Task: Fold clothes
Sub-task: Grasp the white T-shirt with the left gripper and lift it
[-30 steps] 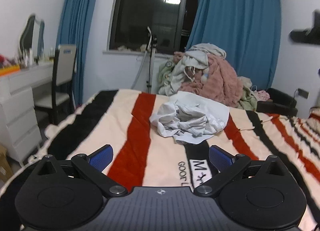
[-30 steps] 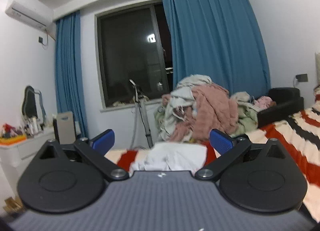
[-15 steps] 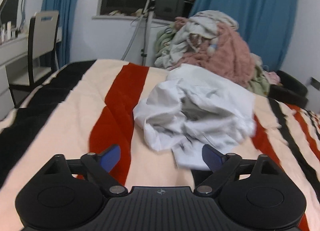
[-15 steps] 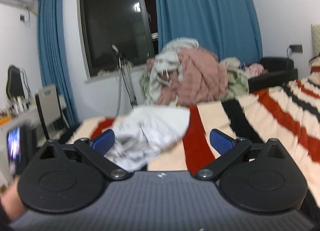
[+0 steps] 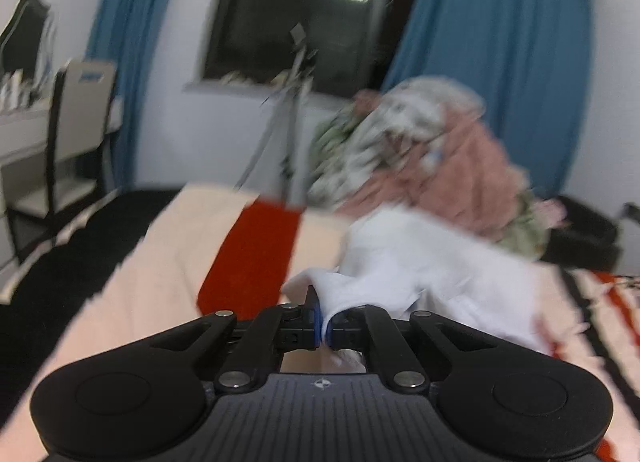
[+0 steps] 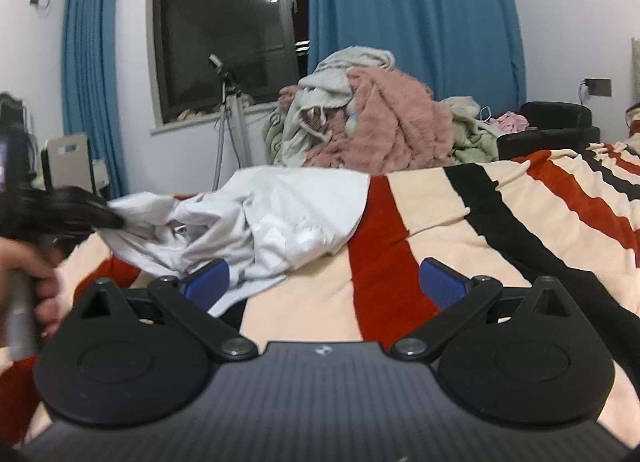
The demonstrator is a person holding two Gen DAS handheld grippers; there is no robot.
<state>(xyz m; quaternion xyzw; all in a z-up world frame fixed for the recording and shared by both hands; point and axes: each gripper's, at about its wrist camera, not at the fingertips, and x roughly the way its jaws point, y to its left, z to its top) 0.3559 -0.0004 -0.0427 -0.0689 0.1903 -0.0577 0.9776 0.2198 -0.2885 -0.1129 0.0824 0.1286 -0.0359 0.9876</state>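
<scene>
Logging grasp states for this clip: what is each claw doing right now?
Left claw: closed, pinching an edge of the white garment.
Right claw: open, holding nothing, just short of the white garment on the striped blanket.

A crumpled garment (image 6: 272, 218) lies on the bed (image 6: 520, 230), left of the right tool (image 6: 324, 282) and just ahead of it. The left tool (image 5: 325, 322) sits at the garment's left edge, with a fold of the cloth between its fingers. Behind the bed, a clothes pile (image 6: 360, 126) stands below the window (image 6: 224, 26). A tripod (image 6: 230, 118) stands left of the pile, a chair (image 5: 80, 122) farther left.
</scene>
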